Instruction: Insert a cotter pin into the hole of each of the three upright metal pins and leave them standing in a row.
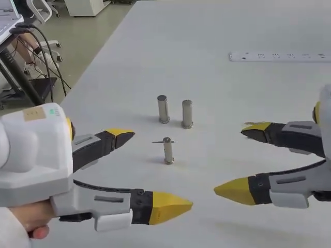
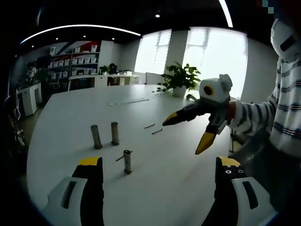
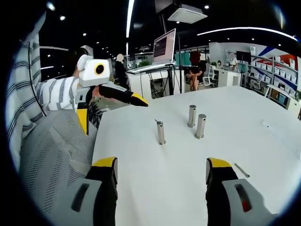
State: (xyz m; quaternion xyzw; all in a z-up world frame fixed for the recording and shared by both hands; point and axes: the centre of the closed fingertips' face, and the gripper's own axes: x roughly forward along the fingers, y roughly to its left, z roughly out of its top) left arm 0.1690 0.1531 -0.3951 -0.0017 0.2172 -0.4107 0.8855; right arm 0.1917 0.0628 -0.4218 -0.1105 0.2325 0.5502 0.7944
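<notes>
Metal pins (image 1: 163, 109) stand between the left gripper (image 1: 161, 169) and right gripper (image 1: 228, 161), both hovering with jaws wide apart and empty. Near pin (image 1: 168, 150) has a cotter pin (image 1: 163, 141) through its top; two bare ones stand side by side behind it. Loose cotter pins (image 2: 149, 125) lie farther right on the table (image 1: 155, 51), power strip (image 1: 279, 56) beyond

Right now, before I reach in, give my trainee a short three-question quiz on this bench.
1. How many of the upright metal pins already carry a cotter pin?
2. True or false: the left gripper is shut on a pin.
3. The loose cotter pins lie: A) on the table; B) in a tray; C) between jaws.
Key: 1) one, the nearest; 2) false: it and the right gripper are open and empty; 3) A.
</notes>
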